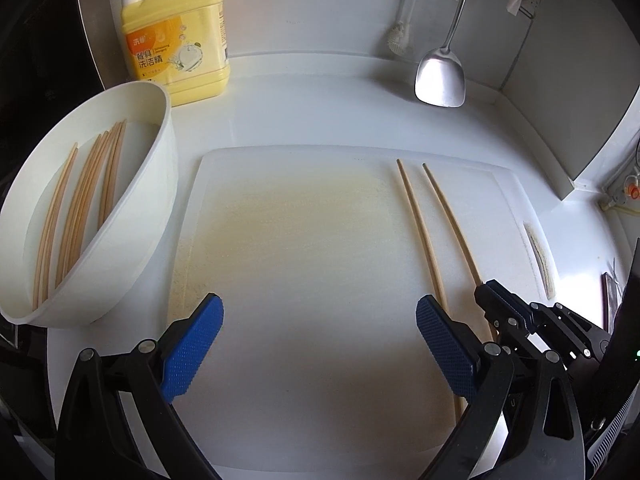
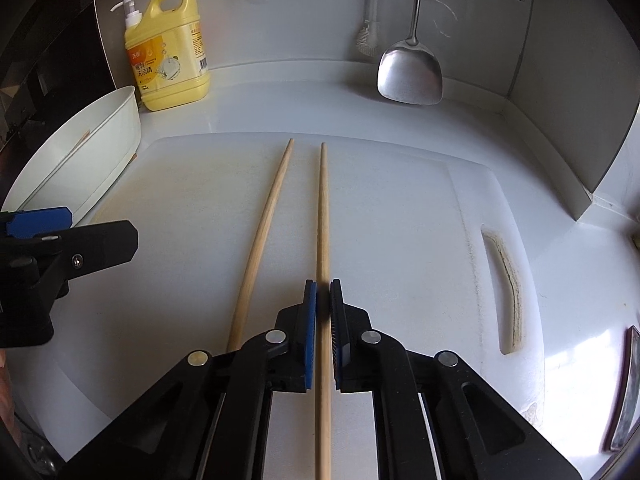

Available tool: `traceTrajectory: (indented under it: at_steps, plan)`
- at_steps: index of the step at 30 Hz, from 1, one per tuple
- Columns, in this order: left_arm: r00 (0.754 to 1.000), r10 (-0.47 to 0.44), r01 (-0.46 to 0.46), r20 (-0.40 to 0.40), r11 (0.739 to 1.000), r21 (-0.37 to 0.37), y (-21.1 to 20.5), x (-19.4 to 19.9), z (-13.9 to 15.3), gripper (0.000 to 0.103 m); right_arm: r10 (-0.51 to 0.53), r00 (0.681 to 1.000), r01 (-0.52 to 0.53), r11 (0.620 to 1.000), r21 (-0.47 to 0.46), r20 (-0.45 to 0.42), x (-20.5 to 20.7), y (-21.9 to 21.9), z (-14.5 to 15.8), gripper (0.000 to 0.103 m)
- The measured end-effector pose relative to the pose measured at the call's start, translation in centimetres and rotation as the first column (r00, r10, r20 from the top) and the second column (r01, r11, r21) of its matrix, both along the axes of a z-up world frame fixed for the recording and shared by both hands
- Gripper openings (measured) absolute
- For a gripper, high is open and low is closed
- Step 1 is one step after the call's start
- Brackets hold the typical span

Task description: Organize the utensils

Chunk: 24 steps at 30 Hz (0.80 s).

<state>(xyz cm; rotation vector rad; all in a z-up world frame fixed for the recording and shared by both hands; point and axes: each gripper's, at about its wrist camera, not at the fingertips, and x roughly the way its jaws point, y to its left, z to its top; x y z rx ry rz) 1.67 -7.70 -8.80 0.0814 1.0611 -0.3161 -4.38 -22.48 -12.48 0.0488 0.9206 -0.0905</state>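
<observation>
Two wooden chopsticks lie side by side on a white cutting board (image 2: 400,220). My right gripper (image 2: 323,292) is shut on the right chopstick (image 2: 322,208), pads on either side of it. The left chopstick (image 2: 266,220) lies free beside it. In the left wrist view my left gripper (image 1: 319,316) is open and empty over the board (image 1: 300,240), left of the two chopsticks (image 1: 418,224); the right gripper (image 1: 490,292) shows at the right chopstick (image 1: 452,220). A white bowl (image 1: 132,216) at the left holds several chopsticks (image 1: 80,208).
A yellow dish soap bottle (image 1: 176,36) stands at the back left. A steel spatula (image 1: 440,76) and a brush (image 1: 400,36) hang at the back wall. A grey panel (image 2: 568,92) stands at the right. The left gripper shows in the right wrist view (image 2: 48,248).
</observation>
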Motion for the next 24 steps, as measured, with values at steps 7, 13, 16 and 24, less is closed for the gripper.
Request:
traceTrajectory:
  at_steps: [7, 13, 16, 24]
  plan:
    - [0.999, -0.039, 0.039, 0.016, 0.999, 0.003, -3.3, 0.0, -0.7, 0.095, -0.058, 0.998, 0.058, 0.998, 0.006, 0.001, -0.5, -3.4, -0.1, 0.007]
    - [0.999, -0.045, 0.045, 0.007, 0.999, 0.005, -5.7, 0.3, -1.9, 0.095, -0.076, 0.997, 0.076, 0.997, 0.02, 0.001, -1.2, -5.5, -0.1, 0.007]
    - [0.999, -0.043, 0.043, 0.012, 0.999, 0.016, -6.6, 0.4, -2.4, 0.095, -0.071, 0.997, 0.071, 0.997, 0.04, 0.005, -1.5, -6.1, -0.1, 0.007]
    - [0.999, -0.044, 0.043, 0.028, 0.998, 0.044, -7.4, 0.6, -3.4, 0.095, -0.057, 0.998, 0.057, 0.997, 0.06, 0.005, -1.6, -6.7, 0.0, 0.008]
